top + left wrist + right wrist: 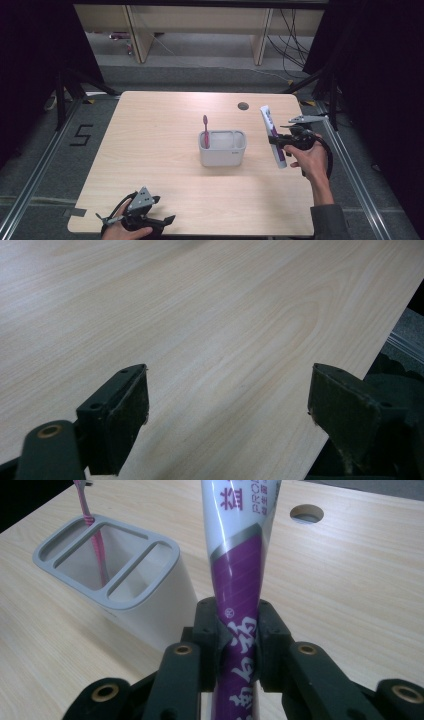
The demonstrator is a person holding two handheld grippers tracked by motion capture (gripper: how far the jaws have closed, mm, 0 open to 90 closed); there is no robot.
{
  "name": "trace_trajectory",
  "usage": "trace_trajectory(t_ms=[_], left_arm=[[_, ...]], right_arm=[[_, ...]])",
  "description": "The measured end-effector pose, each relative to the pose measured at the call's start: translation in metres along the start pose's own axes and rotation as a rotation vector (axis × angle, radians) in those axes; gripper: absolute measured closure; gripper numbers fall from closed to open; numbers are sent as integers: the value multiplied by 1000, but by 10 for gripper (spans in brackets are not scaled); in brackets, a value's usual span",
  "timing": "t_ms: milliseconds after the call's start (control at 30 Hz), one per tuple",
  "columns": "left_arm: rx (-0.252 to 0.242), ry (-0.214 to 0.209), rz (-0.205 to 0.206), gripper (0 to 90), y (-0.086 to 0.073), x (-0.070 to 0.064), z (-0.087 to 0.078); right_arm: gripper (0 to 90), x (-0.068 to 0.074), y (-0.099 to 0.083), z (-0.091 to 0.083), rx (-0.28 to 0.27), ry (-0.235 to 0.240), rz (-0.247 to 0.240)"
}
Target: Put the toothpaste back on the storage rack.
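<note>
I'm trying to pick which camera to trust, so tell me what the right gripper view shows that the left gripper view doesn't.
The right gripper view has the right hand-held gripper shut on a purple and white toothpaste tube, beside a grey holder with three slots, a pink toothbrush standing in the far slot, and a round hole in the tabletop. The left gripper view has the left hand-held gripper with jaws wide apart and nothing between them, near the table's edge. Both share the light wooden table.

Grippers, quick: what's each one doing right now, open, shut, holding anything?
Left gripper: open, nothing between its jaws, low over the table.
Right gripper: shut on the toothpaste tube, beside the holder.
</note>
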State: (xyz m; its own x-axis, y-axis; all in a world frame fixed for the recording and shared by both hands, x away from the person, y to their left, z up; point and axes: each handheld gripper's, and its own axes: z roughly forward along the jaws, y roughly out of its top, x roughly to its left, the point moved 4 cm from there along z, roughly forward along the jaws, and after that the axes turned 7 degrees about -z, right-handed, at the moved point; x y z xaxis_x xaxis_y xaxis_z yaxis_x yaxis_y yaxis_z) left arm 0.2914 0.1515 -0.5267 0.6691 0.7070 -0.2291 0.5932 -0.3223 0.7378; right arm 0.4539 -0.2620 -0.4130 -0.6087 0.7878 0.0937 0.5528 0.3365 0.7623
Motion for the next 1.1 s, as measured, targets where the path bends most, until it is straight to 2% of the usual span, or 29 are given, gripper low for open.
trace_trajectory(t_ms=[33,67,100,133,167,233,267,300,333,367,433,467,500,533,567,600,633,667,700,733,767,800,833,967,1000,1067,1100], left_arm=[[2,0,-2,162,0,0,0],[2,0,-2,162,0,0,0],[2,-1,0,162,0,0,0],[-3,-6,-2,162,0,0,1],[-3,-7,-2,162,0,0,1],[-16,-8,-17,162,0,-1,2],[12,0,0,162,-1,0,0],[13,1,0,162,-1,0,0],[14,-1,1,162,-1,-1,0],[-1,-3,-16,162,-1,-2,1],[13,-1,0,162,-1,-1,0],[24,3,5,162,-1,1,0],[24,3,5,162,-1,1,0],[13,-8,-8,162,-1,-1,1],[23,3,5,162,-1,1,0],[32,1,7,162,-1,1,0],[17,9,4,162,-1,0,1],[6,-3,-12,162,-1,-2,2],[6,-2,-12,162,-1,-1,2],[17,9,2,162,-1,0,1],[20,10,5,162,-1,1,1],[15,-1,-6,162,-1,0,1],[16,4,-2,162,-1,0,1],[14,-3,-3,162,-1,-1,2],[15,-5,-3,162,-1,-1,2],[5,-5,-11,162,-1,-2,2],[5,-5,-11,162,-1,-2,2]], right_arm=[[756,-2,1,-1,-1,-6,-28],[756,1,2,0,-1,5,3],[756,-1,3,0,-8,-7,-32],[756,1,4,0,-9,1,-9],[756,0,6,1,-17,4,-27],[757,1,6,0,-14,-3,-18],[756,2,9,2,-22,4,-21],[756,2,10,0,-10,-16,-34],[756,5,11,2,-23,10,-4],[756,3,12,1,-28,0,-34],[756,6,14,1,-41,16,-5],[756,3,16,0,-51,6,-36],[756,5,17,1,-59,11,-13],[756,5,18,1,-67,12,-13],[756,7,19,0,-67,15,-9],[756,6,21,-1,-71,4,-30],[756,9,22,-1,-75,17,-3],[757,7,24,-1,-89,2,-33],[756,9,25,-2,-84,18,-9],[756,9,26,-2,-100,24,-30],[757,10,28,-3,-106,19,-11],[756,9,30,-4,-111,13,-41],[756,11,31,-5,-118,20,-20],[756,13,35,-5,-124,22,-36],[756,15,36,-4,-124,32,-20],[756,14,37,-4,-137,28,-41],[756,16,38,-3,-145,36,-22]])
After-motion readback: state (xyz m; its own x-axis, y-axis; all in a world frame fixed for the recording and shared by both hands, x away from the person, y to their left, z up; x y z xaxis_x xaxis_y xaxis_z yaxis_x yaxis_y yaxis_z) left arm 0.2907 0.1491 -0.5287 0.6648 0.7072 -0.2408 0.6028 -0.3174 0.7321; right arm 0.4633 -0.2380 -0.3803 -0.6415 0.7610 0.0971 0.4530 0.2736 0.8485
